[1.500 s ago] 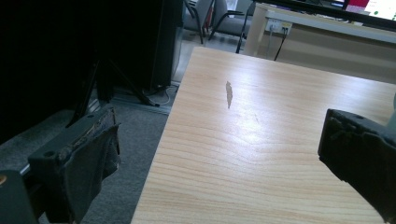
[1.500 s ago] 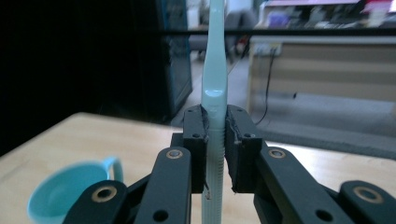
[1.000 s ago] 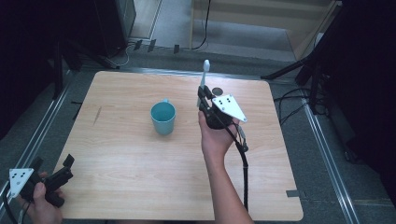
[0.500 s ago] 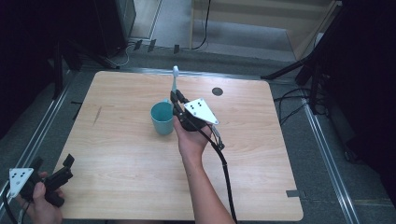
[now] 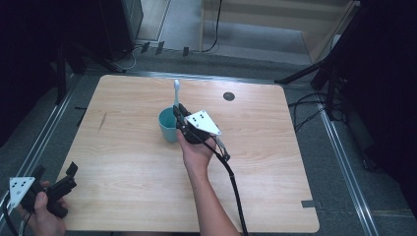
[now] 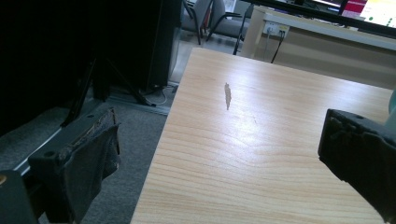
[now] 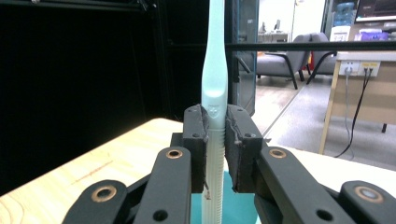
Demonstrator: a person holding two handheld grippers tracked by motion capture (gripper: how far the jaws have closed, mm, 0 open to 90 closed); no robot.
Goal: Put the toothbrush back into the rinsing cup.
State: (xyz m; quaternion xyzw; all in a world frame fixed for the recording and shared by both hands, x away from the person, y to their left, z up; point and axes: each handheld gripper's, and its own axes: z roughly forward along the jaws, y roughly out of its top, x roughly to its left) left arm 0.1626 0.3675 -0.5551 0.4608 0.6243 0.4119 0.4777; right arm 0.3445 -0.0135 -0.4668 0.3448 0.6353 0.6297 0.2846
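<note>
my right claw (image 5: 181, 114) is clamped on the toothbrush (image 5: 176, 93), pads pressed to both sides of its ribbed handle. in the right gripper view the toothbrush (image 7: 215, 93) stands upright between my pads (image 7: 196, 140), its pale neck rising above them and its lower end reaching down toward the teal cup (image 7: 233, 205) right below. i cannot tell whether the tip is already inside the cup or just above its rim.

from the high view, the cup (image 5: 168, 125) stands near the middle of the surface (image 5: 275, 162), a little toward the far side. my right claw is just beside the cup, on its right and over its rim, and my right hand (image 5: 196, 152) comes up from the near side of the cup. the brush head sticks up beyond the cup's far edge. a small dark round spot (image 5: 228, 96) lies on the surface well to the right of the cup and farther back.

my left claw (image 5: 61, 181) is well apart from the cup, off by the near left corner of the surface, held in my left hand (image 5: 42, 214). its jaws stand wide apart with nothing between them; in the left gripper view bare wood shows in the gap, with a dark mark (image 6: 228, 95) in the grain.
</note>
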